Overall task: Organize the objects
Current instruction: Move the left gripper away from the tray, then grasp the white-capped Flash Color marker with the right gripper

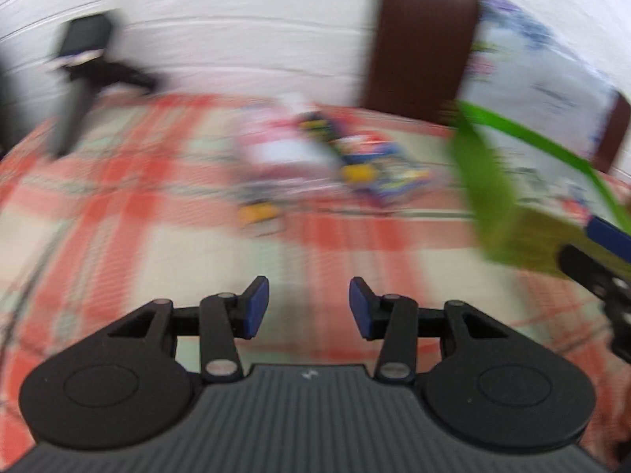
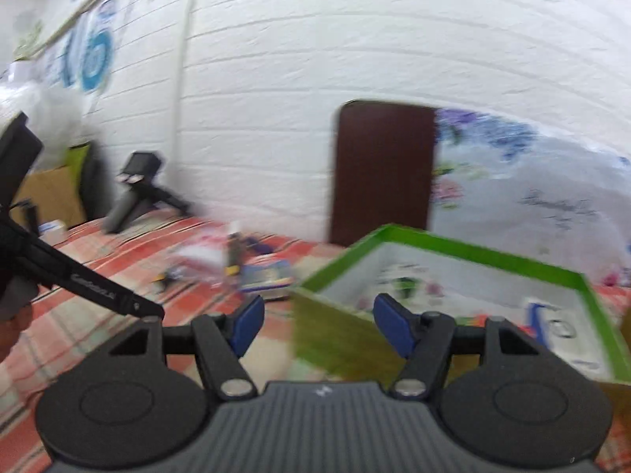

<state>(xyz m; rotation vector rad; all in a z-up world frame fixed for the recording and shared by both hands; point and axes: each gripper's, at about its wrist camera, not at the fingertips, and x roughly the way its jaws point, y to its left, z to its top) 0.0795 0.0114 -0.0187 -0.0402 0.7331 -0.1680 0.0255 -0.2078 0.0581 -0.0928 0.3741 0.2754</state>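
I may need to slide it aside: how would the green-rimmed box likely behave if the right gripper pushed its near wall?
The green-rimmed box looks like thin open cardboard, so it would probably feel light and slide on the checked cloth rather than tip. Its near wall may flex inward. The right gripper is open and empty.

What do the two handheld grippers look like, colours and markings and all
Both match. The left gripper and right gripper have blue finger pads on black linkage arms with silver pivot pins, round black housings, and a ribbed grey body bearing a small white mark.
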